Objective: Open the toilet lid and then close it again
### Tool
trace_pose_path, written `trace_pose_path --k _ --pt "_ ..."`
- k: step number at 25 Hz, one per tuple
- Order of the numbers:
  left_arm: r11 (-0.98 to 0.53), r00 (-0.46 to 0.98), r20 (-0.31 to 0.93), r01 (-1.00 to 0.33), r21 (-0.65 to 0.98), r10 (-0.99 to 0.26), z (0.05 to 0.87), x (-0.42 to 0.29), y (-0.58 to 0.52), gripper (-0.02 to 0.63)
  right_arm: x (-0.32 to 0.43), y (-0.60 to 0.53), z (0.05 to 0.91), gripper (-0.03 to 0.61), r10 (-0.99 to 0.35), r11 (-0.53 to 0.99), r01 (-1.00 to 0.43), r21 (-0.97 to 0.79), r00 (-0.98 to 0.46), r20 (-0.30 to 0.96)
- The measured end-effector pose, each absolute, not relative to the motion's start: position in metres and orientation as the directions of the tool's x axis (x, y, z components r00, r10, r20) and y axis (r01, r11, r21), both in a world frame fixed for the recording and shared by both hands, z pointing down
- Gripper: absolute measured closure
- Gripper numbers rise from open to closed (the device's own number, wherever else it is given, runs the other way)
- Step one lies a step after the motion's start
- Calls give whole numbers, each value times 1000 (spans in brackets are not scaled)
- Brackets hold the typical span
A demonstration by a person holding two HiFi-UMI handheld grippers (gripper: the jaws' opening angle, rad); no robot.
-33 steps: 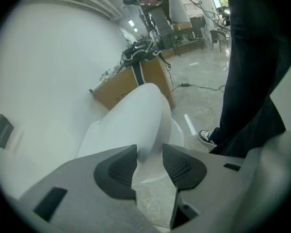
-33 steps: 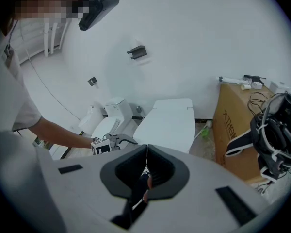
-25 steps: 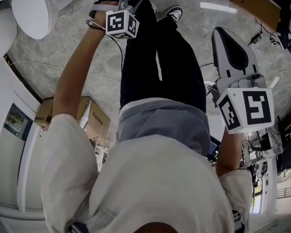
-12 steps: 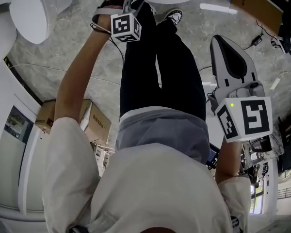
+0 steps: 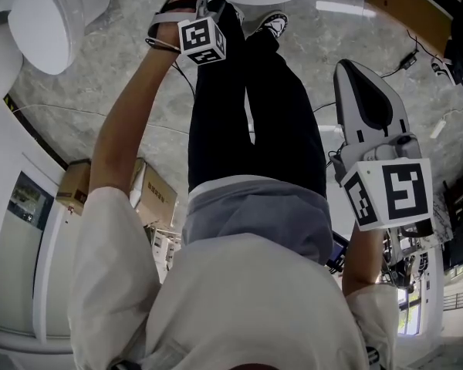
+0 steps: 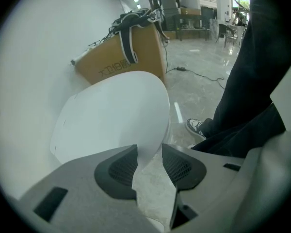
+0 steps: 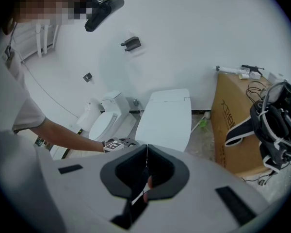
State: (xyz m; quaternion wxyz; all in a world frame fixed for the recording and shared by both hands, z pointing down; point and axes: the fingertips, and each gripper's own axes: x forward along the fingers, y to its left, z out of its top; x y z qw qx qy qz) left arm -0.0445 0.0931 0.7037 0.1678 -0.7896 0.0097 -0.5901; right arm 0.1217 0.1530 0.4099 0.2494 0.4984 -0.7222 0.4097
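Two grippers are in view. At left, the left gripper (image 6: pixel 149 157) has its jaws released at the front edge of the closed toilet lid (image 6: pixel 116 115), with the pads not pressing. At right, the right gripper (image 7: pixel 146 152) is clenched on nothing, well apart from the lid. Risk: a shallow bite on the smooth rim could slip and let the lid drop.

In the right gripper view I've got the toilet lid (image 7: pixel 167 113) straight ahead, down on its bowl, backed against the wall (image 7: pixel 194 38). There's a second toilet (image 7: pixel 103 125) just left of it and a cardboard box (image 7: pixel 235 125) on its right. My left gripper (image 6: pixel 149 160) is at the lid's near-left corner, the lid edge in line with the gap between its jaws. My right gripper (image 7: pixel 146 155) hangs well apart from the lid.
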Motion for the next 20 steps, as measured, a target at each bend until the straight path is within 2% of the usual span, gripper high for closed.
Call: trace_pose_path --k 20 --pt "-959 244 943 115 -258 -225 738 -43 95 458 124 158 417 568 -500 152 -929 -337 -366 784"
